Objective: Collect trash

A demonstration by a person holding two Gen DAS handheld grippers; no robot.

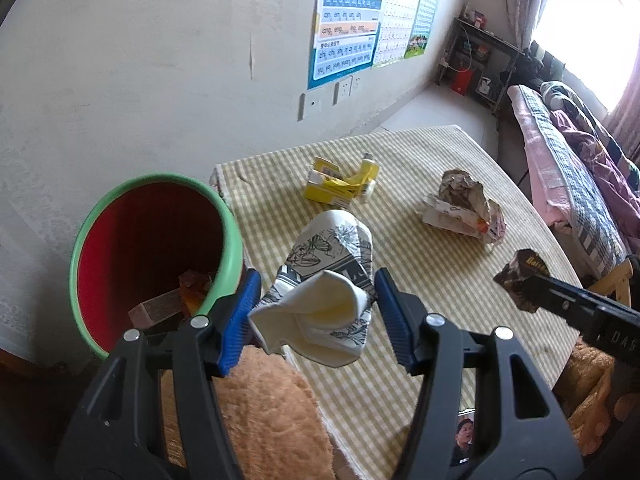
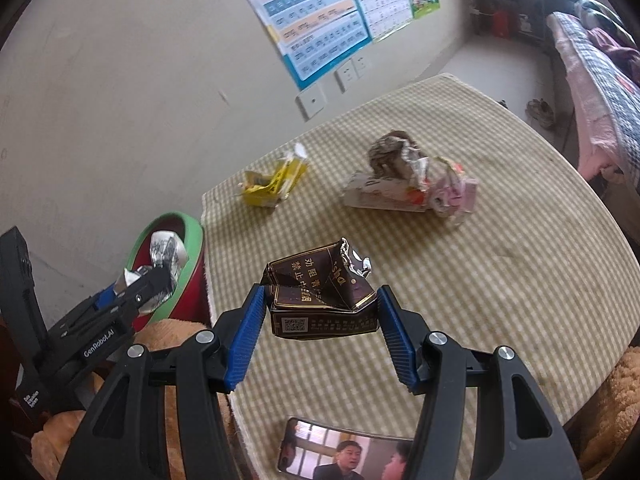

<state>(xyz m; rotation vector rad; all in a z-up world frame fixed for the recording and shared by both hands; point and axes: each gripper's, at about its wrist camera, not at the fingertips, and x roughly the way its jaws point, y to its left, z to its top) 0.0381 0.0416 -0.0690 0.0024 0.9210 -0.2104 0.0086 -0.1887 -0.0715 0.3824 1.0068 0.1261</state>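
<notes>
Here, a crumpled white paper cup (image 1: 326, 280) with black line drawings is clamped between the blue pads of the left hand-held gripper (image 1: 316, 316), held above the near left edge of the worktop (image 1: 460, 280), which is covered by a yellow-and-white checked cloth. Just to the left of the cup, a red bin (image 1: 156, 256) with a green rim is seen standing beside the worktop, with some brownish pieces lying at its bottom. In the right wrist view, a crushed dark brown cigarette pack (image 2: 320, 292) with gold lettering is gripped by the right hand-held gripper (image 2: 320, 332), lifted over the near part of the worktop; the same pack (image 1: 520, 280) is visible at the right in the left wrist view. Farther back on the cloth, a flattened yellow carton (image 1: 340, 182) lies toward the far left, and a heap of crumpled wrappers and a torn white box (image 1: 464, 208) lies well apart from it, to the right. A phone (image 2: 344, 454) with a video on its screen is seen lying at the near edge of the worktop. Posters (image 1: 368, 12) are fixed to the far wall, and a bed (image 1: 580, 152) with patterned bedding is seen at the far right.
</notes>
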